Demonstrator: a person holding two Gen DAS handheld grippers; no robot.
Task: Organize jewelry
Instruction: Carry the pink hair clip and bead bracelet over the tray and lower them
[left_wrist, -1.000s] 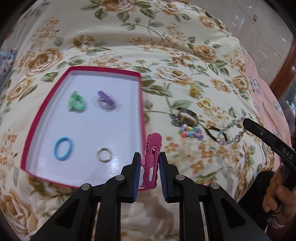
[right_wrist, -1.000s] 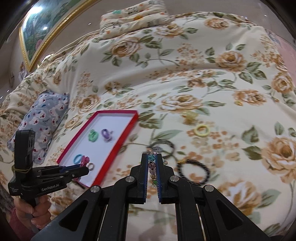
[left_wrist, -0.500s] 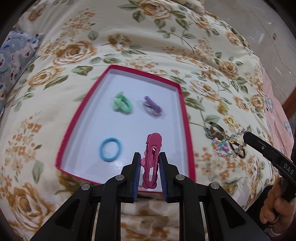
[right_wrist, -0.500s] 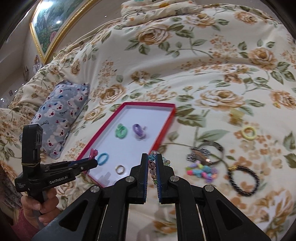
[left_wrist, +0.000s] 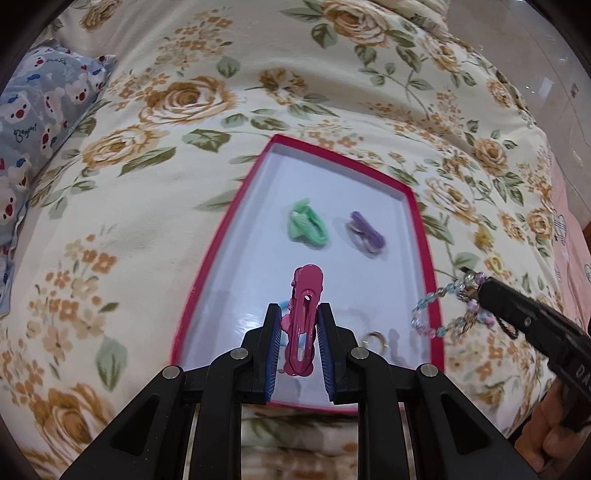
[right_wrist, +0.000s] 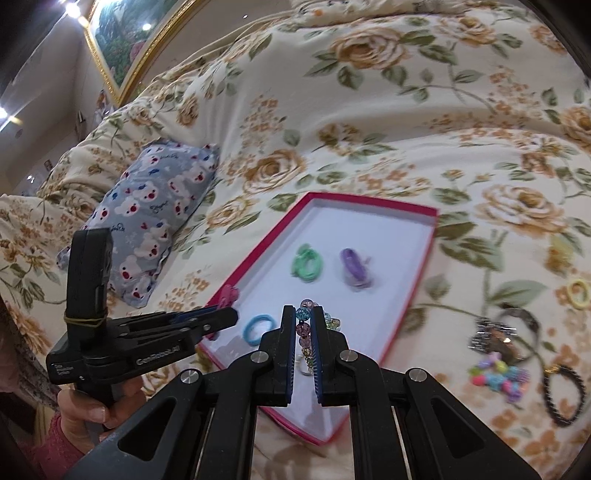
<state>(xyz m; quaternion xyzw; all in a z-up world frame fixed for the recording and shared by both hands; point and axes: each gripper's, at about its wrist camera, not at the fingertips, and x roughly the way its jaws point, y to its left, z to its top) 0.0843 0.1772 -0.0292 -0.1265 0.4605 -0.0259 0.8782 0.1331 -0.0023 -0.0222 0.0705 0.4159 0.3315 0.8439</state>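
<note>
A red-rimmed tray (left_wrist: 413, 206) (right_wrist: 424, 258) with a white floor lies on the flowered bedspread. In it are a green hair tie (left_wrist: 307, 224) (right_wrist: 307, 263), a purple clip (left_wrist: 365, 232) (right_wrist: 354, 266), a blue hair tie (right_wrist: 258, 328) and a metal ring (left_wrist: 373, 339). My left gripper (left_wrist: 298, 325) is shut on a pink hair clip (left_wrist: 304, 317) above the tray's near end. My right gripper (right_wrist: 304, 325) is shut on a beaded bracelet (right_wrist: 306, 325) (left_wrist: 448, 310) over the tray's right edge.
Right of the tray lie a yellow ring (right_wrist: 578, 292), a dark bracelet (right_wrist: 563, 395), a colourful bead cluster (right_wrist: 498, 376) and a metal bangle (right_wrist: 506, 332). A blue patterned pillow (right_wrist: 151, 218) lies to the left. A framed picture (right_wrist: 125, 40) hangs behind.
Both grippers have moved left toward the tray with their loads. The pink clip now hangs over the tray floor, and the beaded bracelet has come up to the tray's right edge.
</note>
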